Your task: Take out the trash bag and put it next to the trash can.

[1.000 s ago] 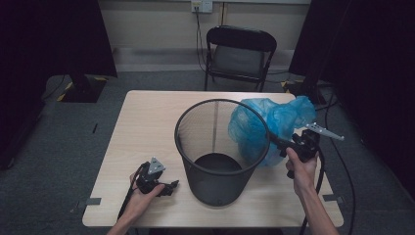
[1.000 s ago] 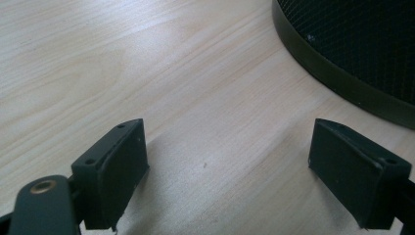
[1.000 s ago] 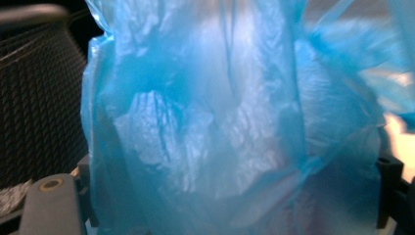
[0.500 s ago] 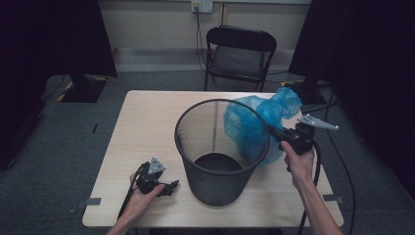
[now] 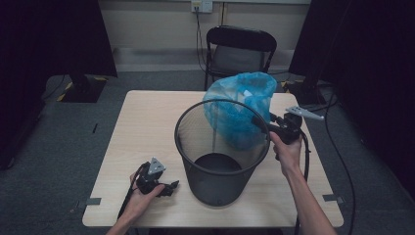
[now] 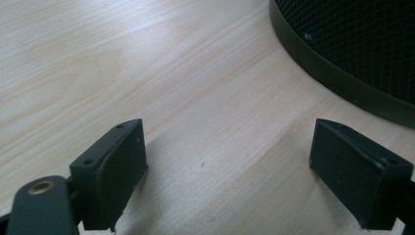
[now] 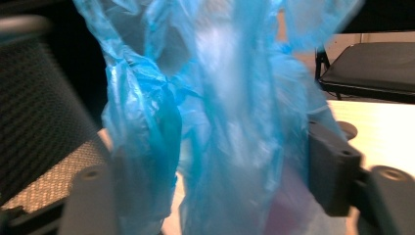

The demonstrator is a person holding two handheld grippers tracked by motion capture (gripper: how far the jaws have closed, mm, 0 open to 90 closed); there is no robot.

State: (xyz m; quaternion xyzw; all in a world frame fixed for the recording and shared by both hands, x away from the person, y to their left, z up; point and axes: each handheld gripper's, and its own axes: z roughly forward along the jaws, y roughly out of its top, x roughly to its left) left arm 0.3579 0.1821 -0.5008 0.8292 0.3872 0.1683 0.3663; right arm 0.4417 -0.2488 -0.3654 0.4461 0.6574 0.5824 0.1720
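Two tools: right tool [image 5: 260, 124] clamped on crinkly blue plastic bag [image 5: 238, 110] over round black mesh bin [image 5: 220, 155], left tool [image 5: 171, 186] wide open, resting on pale wooden worktop [image 5: 142, 127]

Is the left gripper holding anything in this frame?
No, the left gripper rests open on the wooden table, with bare tabletop between its jaws.

High view overhead — gripper views close, low.
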